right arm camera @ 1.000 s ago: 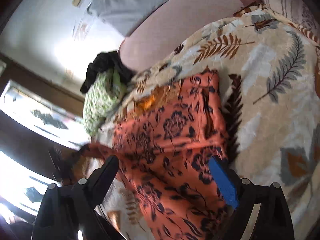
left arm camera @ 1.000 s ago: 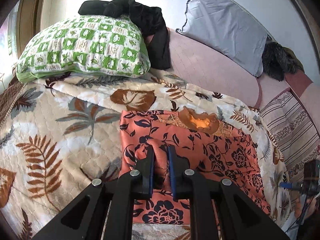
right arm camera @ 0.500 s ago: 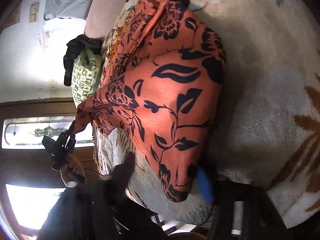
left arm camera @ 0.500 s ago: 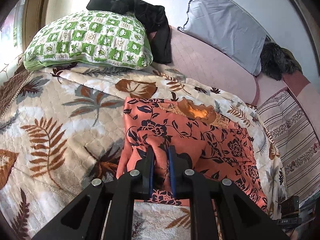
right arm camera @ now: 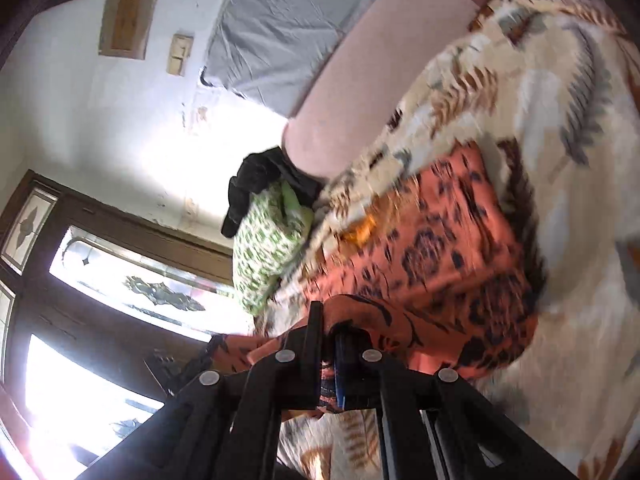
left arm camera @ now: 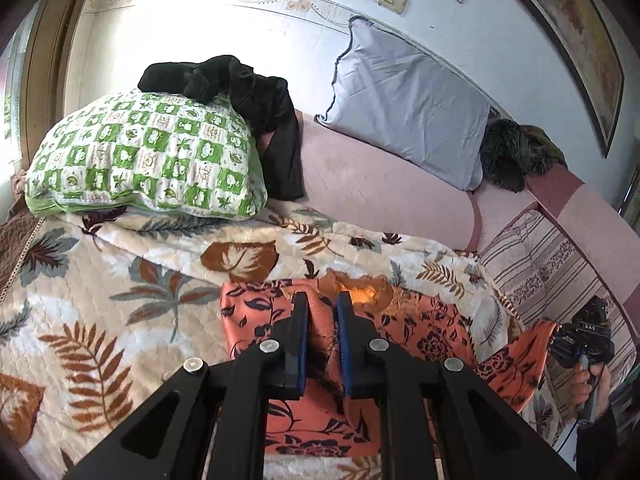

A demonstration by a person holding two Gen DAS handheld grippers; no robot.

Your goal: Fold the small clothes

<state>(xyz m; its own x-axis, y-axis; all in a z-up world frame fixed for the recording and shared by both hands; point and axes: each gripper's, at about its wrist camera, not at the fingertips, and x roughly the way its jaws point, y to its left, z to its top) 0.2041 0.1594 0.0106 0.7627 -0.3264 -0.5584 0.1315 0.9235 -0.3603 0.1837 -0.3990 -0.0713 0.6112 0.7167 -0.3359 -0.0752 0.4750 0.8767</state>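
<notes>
An orange garment with a dark floral print (left arm camera: pixel 432 332) lies on the leaf-patterned blanket (left arm camera: pixel 100 312); its far edge has an orange-brown neckline. My left gripper (left arm camera: pixel 322 304) is shut on a raised fold of it near that neckline. My right gripper (right arm camera: pixel 329 320) is shut on another corner of the garment (right arm camera: pixel 460 264), lifted off the bed; it shows in the left wrist view (left arm camera: pixel 580 344) at the far right with cloth hanging from it. The right wrist view is blurred.
A green-checked pillow (left arm camera: pixel 148 160) with black clothing (left arm camera: pixel 240 88) on it lies at the back left. A grey pillow (left arm camera: pixel 408 104) leans on the wall above a pink bolster (left arm camera: pixel 380 192). A striped sheet (left arm camera: pixel 552 272) lies right. A window (right arm camera: pixel 80 320) is beyond.
My left gripper carried its fold away from me toward the neckline. My right gripper, open a second ago, closed on a garment corner and lifted it.
</notes>
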